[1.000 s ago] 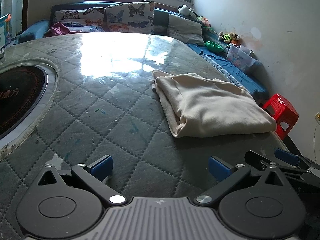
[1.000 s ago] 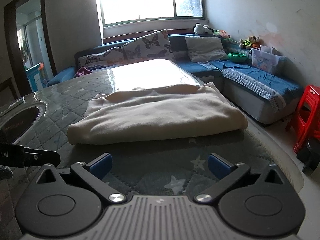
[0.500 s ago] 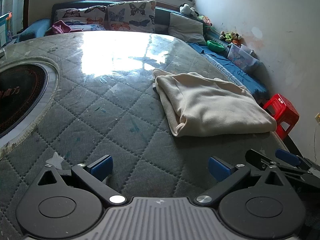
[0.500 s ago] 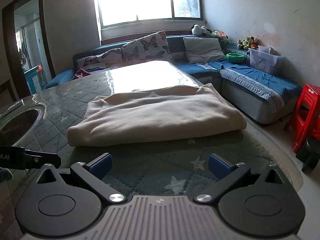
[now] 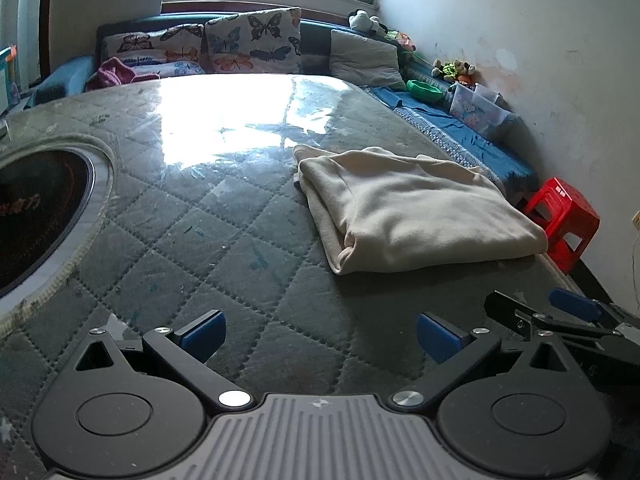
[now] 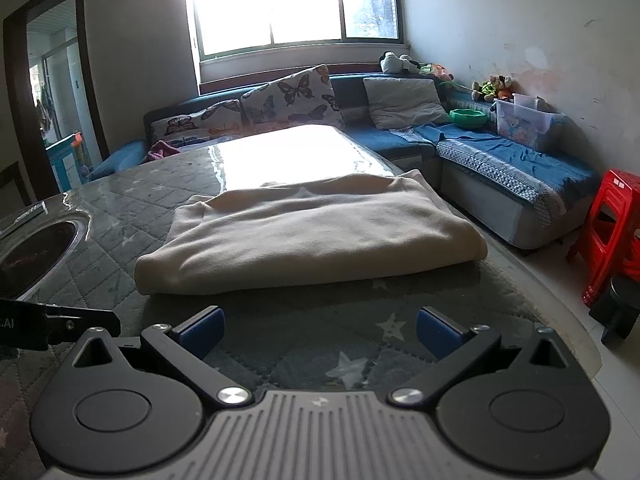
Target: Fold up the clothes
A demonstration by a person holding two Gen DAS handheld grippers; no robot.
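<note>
From your left wrist camera, your left gripper hangs over the quilted grey table cover with its blue-padded fingers spread wide and nothing between them. The cream garment lies folded into a thick rectangle ahead and to the right, near the table's right edge — well apart from your fingertips. A round dark inset is set in the table at the far left. At the lower right edge you can see part of your right gripper, just beside the left one. Past the table's edge stands a red stool, and a sofa with butterfly cushions runs along the far wall.

From your right wrist camera, your right gripper also has its fingers parted and empty, hovering above star-printed cover. The folded cream garment sits straight ahead, its rounded fold edge facing you, near but not touching the pads. A black piece of your left gripper pokes in at the left edge. The blue sofa holds a clear storage box and a green bowl — the red stool stands at the far right.
</note>
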